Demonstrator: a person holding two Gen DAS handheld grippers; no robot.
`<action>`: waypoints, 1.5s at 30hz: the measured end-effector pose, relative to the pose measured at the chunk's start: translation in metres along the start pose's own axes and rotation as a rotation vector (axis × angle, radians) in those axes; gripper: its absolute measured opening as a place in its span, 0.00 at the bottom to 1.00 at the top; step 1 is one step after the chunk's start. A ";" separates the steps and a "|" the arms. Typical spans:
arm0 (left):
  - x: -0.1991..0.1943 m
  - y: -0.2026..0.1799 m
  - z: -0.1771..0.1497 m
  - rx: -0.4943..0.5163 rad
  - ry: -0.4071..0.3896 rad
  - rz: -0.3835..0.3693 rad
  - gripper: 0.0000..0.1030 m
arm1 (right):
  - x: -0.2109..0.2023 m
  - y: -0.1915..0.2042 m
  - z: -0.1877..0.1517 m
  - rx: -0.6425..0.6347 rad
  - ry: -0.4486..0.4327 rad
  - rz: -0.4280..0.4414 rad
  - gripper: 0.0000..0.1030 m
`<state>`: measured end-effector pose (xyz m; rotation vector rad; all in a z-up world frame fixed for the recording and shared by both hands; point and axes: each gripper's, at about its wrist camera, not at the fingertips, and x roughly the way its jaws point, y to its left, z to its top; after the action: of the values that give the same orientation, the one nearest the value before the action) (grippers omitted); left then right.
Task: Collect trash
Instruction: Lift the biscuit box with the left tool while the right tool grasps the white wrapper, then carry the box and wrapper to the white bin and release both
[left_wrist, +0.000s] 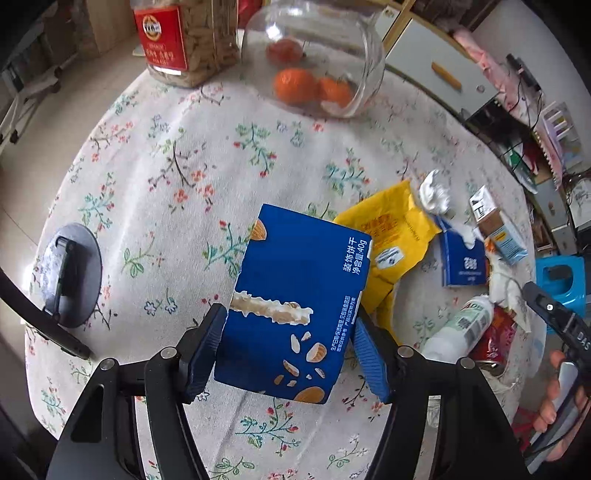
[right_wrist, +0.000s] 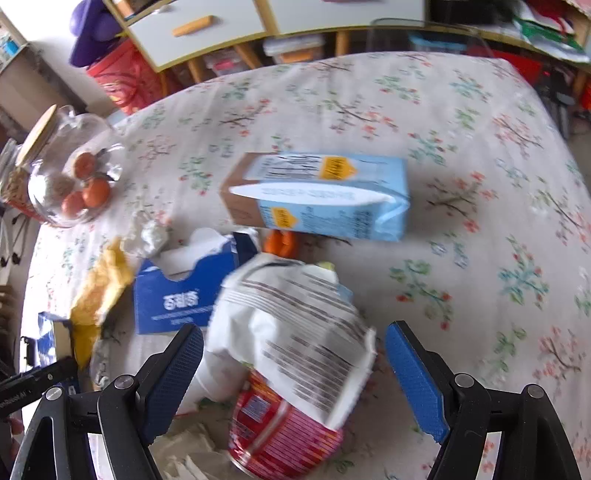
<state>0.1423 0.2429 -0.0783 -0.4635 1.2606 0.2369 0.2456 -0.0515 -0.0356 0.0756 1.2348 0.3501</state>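
Holding three oranges (left_wrist: 295, 85): clear glass jar (left_wrist: 364, 44).

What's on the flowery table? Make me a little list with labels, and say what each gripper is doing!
table: flowery cloth
left hand-held gripper: pads against the sides of a blue biscuit box
right hand-held gripper: open, over a white wrapper and red can
other trash: yellow bag, light blue carton, torn blue box
not trash: glass jar with oranges
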 end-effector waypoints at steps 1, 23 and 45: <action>-0.003 0.000 0.000 0.000 -0.011 -0.005 0.67 | 0.002 0.003 0.002 -0.021 0.003 0.000 0.82; -0.012 -0.041 -0.013 0.100 -0.014 -0.081 0.67 | 0.037 0.013 0.018 -0.326 0.079 -0.081 0.82; -0.035 -0.078 -0.015 0.149 -0.064 -0.154 0.67 | -0.009 0.002 0.005 -0.173 0.043 0.151 0.23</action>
<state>0.1518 0.1697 -0.0327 -0.4193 1.1650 0.0269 0.2469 -0.0513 -0.0256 0.0123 1.2395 0.5912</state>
